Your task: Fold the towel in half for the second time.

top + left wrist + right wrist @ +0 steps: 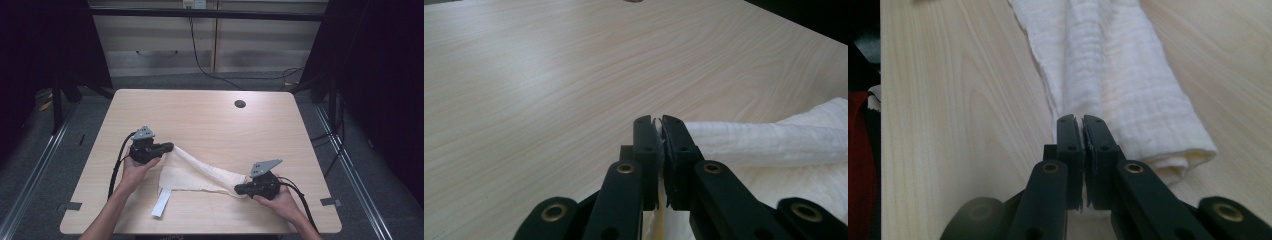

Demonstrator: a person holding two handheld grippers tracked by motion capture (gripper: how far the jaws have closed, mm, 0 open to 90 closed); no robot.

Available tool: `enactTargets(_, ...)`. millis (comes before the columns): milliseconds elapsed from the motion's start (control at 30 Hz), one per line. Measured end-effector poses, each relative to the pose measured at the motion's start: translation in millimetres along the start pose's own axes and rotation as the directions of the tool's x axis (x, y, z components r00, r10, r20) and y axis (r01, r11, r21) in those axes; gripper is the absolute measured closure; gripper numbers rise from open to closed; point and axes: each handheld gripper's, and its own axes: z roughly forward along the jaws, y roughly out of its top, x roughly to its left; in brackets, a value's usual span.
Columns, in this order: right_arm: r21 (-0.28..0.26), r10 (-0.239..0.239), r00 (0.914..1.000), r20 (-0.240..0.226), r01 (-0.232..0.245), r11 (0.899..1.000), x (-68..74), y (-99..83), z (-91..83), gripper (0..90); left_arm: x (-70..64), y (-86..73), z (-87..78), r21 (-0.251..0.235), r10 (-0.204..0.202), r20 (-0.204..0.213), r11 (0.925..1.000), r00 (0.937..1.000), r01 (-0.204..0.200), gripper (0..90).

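A white cloth [187, 176] lies crumpled on the near half of the wooden table [200, 115]. A rolled fold of it stretches between the two grippers. My left gripper [170, 146] holds the fold's upper left end. In the left gripper view the jaws [658, 122] are shut with a thin cloth edge pinched between them, and the roll [769, 142] runs off to the right. My right gripper [238, 189] is at the fold's lower right end. In the right gripper view its jaws [1082, 120] are shut at the edge of the cloth [1108, 65], which stretches away ahead.
A narrow white strip [161, 202] of the cloth trails toward the table's front edge. A dark round hole [240, 104] sits near the far edge. Cabinets [210, 45] and cables stand behind the table. Something red [858, 165] lies past the table's edge.
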Motion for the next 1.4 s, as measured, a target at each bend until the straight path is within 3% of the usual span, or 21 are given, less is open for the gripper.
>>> enactTargets(167,0.015,0.026,0.9996,0.008,-0.026,1.000,-4.4,-0.1,3.4,87.6,-2.7,4.2,-3.3,-0.018,0.004,0.013,0.9998,0.9999,-0.004,85.9)
enactTargets(233,0.022,0.044,0.9977,0.052,-0.045,0.999,-10.2,1.9,2.6,87.8,-5.8,9.3,-5.2,-0.036,0.012,0.019,0.9993,0.9998,-0.011,85.9)
enactTargets(300,0.012,0.075,0.9952,0.063,-0.076,0.997,-16.0,1.8,2.2,87.9,-6.5,11.4,-5.0,-0.041,0.012,0.023,0.9991,0.9997,-0.011,85.9)
enactTargets(400,0.013,0.099,0.9894,0.105,-0.101,0.995,-23.4,3.5,1.2,87.9,-7.5,20.7,-1.3,-0.042,0.021,0.018,0.9989,0.9996,-0.020,85.9)
enactTargets(500,0.009,0.106,0.9856,0.132,-0.108,0.994,-28.1,4.4,0.5,87.9,-10.2,33.6,-0.3,-0.039,0.058,0.009,0.9976,0.9983,-0.057,85.9)
enactTargets(533,0.009,0.127,0.9805,0.150,-0.130,0.992,-32.3,4.3,-0.9,87.9,-11.4,41.5,-1.6,-0.049,0.070,0.010,0.9964,0.9975,-0.069,85.9)
enactTargets(600,0.005,0.130,0.9797,0.152,-0.132,0.991,-35.2,4.1,-1.3,87.9,-12.2,44.2,-1.9,-0.053,0.076,0.014,0.9958,0.9970,-0.075,85.9)
enactTargets(633,-0.007,0.142,0.9751,0.170,-0.143,0.990,-39.3,3.8,-1.8,87.9,-14.3,45.1,-1.1,-0.059,0.079,0.028,0.9952,0.9965,-0.078,85.9)
enactTargets(900,-0.017,0.157,0.9708,0.182,-0.156,0.988,-42.8,2.1,-3.6,87.9,-22.0,20.4,-2.2,-0.033,0.090,0.061,0.9956,0.9941,-0.088,85.9)
enactTargets(1133,-0.027,0.170,0.9694,0.177,-0.168,0.985,-43.4,1.2,-3.3,87.9,-25.3,10.5,-12.9,-0.031,0.090,0.087,0.9956,0.9921,-0.088,85.8)
enactTargets(1400,-0.037,0.170,0.9684,0.183,-0.166,0.985,-43.1,0.6,-2.5,87.9,-39.6,0.8,-18.4,-0.003,0.127,0.105,0.9918,0.9862,-0.128,85.8)
